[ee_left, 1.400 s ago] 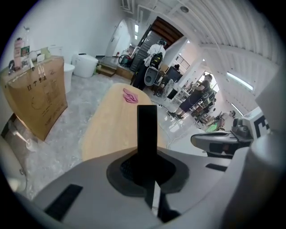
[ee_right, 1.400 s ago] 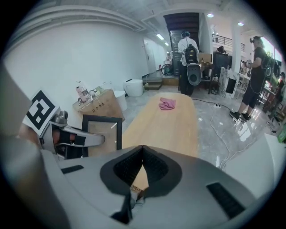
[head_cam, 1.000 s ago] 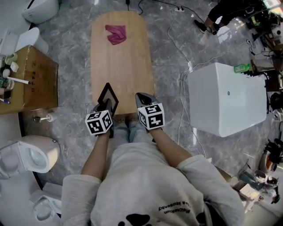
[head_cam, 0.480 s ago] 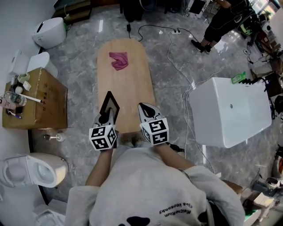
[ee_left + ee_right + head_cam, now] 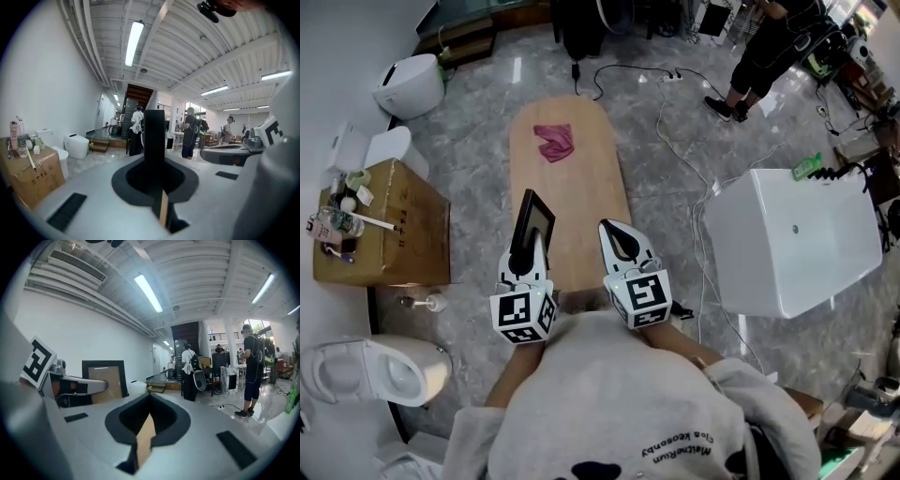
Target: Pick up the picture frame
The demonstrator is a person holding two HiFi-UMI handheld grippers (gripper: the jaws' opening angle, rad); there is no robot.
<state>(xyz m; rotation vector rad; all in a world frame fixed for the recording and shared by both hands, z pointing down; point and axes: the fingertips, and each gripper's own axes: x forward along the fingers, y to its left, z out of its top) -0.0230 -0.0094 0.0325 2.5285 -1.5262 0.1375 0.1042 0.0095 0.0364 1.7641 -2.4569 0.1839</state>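
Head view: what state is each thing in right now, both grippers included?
Black rectangular picture frame: upright, clamped by its lower edge.
Left gripper: jaws shut on the frame.
Right gripper: jaws shut, empty.
Crumpled pink cloth: lying loose at the far end of the wooden table.

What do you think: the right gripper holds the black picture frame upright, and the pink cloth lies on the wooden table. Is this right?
Not quite: the side is wrong. The left gripper holds the black picture frame upright, and the left gripper view shows its jaws shut on the frame's edge. The right gripper is shut on nothing. The pink cloth does lie on the wooden table.
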